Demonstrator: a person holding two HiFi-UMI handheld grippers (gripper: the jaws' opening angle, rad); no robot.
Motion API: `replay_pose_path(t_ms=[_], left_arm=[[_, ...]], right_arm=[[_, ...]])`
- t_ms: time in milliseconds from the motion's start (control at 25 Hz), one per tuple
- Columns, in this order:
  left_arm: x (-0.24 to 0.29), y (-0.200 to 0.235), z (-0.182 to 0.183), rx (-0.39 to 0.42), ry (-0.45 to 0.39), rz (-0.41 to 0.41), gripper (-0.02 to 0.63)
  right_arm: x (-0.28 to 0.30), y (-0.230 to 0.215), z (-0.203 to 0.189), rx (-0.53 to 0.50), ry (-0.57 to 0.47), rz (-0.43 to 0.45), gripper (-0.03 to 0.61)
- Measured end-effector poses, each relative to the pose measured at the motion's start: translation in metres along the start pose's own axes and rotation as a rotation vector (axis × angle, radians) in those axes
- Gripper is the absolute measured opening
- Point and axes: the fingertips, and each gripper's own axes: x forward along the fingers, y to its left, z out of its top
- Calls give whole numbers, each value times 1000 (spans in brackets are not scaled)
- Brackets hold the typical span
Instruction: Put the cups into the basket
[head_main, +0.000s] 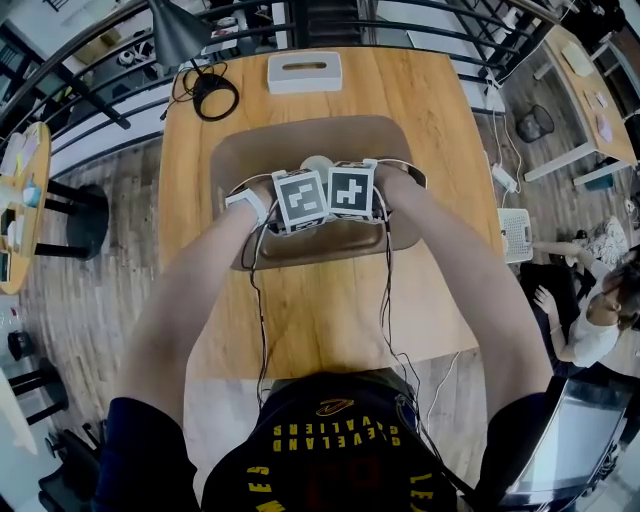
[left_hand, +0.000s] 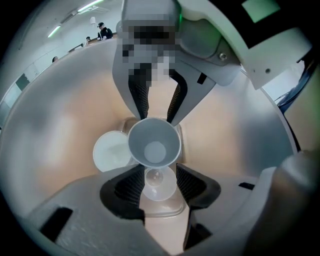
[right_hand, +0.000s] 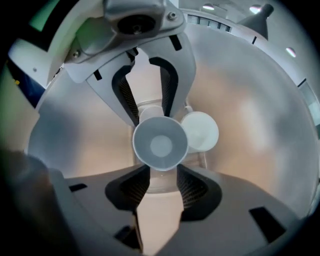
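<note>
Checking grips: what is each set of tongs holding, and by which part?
Left tongs pinch a clear cup by its sides; right tongs pinch a grey cup by its sides, below the rim.

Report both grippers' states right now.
Left gripper: jaws closed on a clear cup.
Right gripper: jaws closed on a grey cup.

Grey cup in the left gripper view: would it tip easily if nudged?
The grey cup looks like thin plastic and is empty, so probably light and easily shoved. Its base is narrower than its rim, so a knock near the top would likely tip it. Being round, it might then roll toward the white cup beside it.
</note>
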Motion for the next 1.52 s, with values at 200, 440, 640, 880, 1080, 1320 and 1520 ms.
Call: replay_pose_path(t_ms=[200,440,640,880,1080,1320,1520], left_arm=[[1,0,6,27,-2,-4,204],[16,-2,0,27,-4,-34,204],[16,-5,-2,29,-5,-23,204],[29,-12,-9,17,-3,-33,204],[25,-8,-8,23,-3,-18,204],[20,-3,-19,20,28,5,204],[22,-4,-40,-5,91,5,204]], right_arm=[[5,1,-6,-7,7,5,173],[9,-1,-8,4,37,16,156],[16,3,-8,37,37,27,155],[32,11,-11,27,66,35,155],[39,14,-12,16,68,35,155],[32,3,-8,42,32,-6,156],[23,-3,0,59,-4,-26,155]])
